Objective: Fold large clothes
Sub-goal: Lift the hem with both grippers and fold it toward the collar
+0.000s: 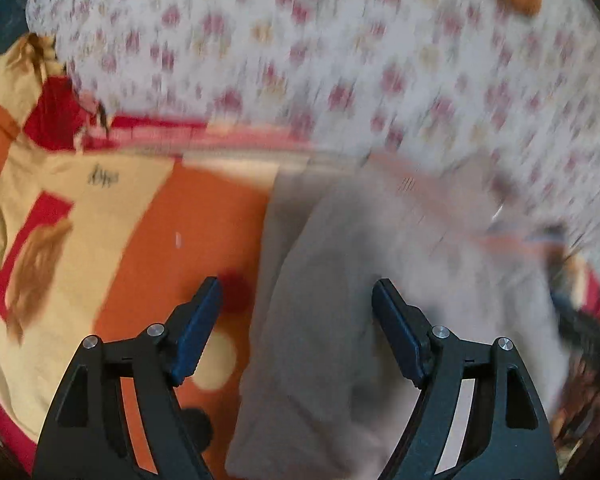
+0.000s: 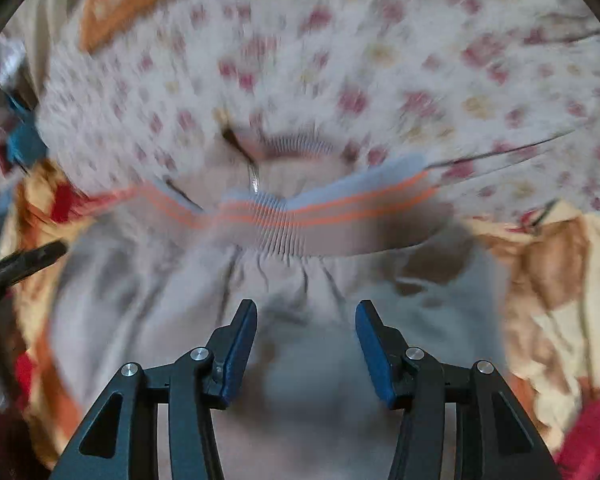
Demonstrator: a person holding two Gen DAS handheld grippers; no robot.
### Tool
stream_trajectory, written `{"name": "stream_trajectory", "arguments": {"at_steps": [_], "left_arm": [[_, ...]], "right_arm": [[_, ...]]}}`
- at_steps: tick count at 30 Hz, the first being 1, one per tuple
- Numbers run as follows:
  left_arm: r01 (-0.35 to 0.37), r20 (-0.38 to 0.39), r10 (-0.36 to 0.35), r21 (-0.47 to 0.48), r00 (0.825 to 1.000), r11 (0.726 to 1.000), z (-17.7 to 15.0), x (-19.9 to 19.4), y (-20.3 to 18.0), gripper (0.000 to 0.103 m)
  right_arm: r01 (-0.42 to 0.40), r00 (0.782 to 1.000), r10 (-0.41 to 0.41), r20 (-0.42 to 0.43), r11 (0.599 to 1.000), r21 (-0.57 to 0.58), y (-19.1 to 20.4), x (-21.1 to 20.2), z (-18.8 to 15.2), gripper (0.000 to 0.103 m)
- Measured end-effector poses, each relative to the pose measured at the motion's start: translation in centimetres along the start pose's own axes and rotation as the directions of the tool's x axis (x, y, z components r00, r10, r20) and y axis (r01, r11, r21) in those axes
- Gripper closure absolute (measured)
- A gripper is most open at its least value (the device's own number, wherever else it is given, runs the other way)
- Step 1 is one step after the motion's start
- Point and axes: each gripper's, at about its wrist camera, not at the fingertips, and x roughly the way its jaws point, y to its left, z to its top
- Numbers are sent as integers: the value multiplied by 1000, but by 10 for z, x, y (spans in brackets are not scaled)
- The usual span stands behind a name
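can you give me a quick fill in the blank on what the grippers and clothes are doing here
Both the left gripper and the right gripper have their fingers ____.
The grey garment's waistband has ____ stripes.
The white cloth has a ____ print.
The bedspread under the clothes is mostly orange, cream and ____.

Missing words: open; orange; flower; red

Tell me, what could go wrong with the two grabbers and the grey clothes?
Both the left gripper and right gripper are open above the grey garment, holding nothing. The pictures are blurred by motion, so a pinch may miss. Closing deep could also catch the orange patterned blanket underneath. The floral cloth lies against the striped waistband and might get dragged along.
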Motion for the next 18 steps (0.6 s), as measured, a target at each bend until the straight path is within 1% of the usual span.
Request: {"name": "stream_trajectory", "arguments": {"at_steps": [1,2,3,4,5,6,7,8,10,11,12,13,14,16,18], "left_arm": [[-8,-15,8,-3,1000,1000,-5,4,1,25],[-9,-23,8,-9,1000,1000,-9,5,3,25],[7,-19,-8,-18,1000,1000,-15,0,6,25],[20,-8,-20,-23,1000,1000,-18,-4,8,25],[25,15,-24,-29,1000,999,-22,-10,10,25],[17,30,-16,-33,999,999,-24,-14,12,25],[12,37,-10,-38,999,999,-25,-14,12,25],[13,40,-11,-47,999,999,-26,-14,13,25],[34,43,-31,-69,999,997,-27,-15,12,25],[42,45,-39,-69,998,997,-27,-16,11,25],[46,50,-43,-59,998,997,-27,-18,8,25],[45,58,-43,-48,997,998,-25,-19,6,25],[43,79,-40,-30,996,999,-25,-24,2,25],[45,119,-44,-10,992,999,-21,-32,-4,25],[63,153,-63,7,986,998,-19,-38,-12,25]], "right_arm": [[27,999,-27,-21,999,21,-2,11,5,54],[35,999,-34,-17,998,45,-3,12,8,54],[7,1000,-8,6,996,84,-3,5,11,54],[-56,998,52,36,992,112,-2,-3,12,54],[-102,994,97,53,988,120,1,-9,13,49],[-129,990,122,67,985,113,8,-14,15,43],[-129,990,122,74,987,100,15,-16,16,30],[-124,990,118,75,989,85,23,-14,18,27],[-128,991,127,33,991,47,39,2,24,28],[-117,993,117,11,993,28,46,12,26,39],[-77,997,77,-7,997,9,53,24,27,52],[-44,999,44,-14,999,-8,56,33,30,72],[-33,999,33,-6,999,-10,57,36,32,81],[-28,998,26,51,999,23,52,36,42,91],[-34,995,26,100,996,83,45,37,51,92]]}}
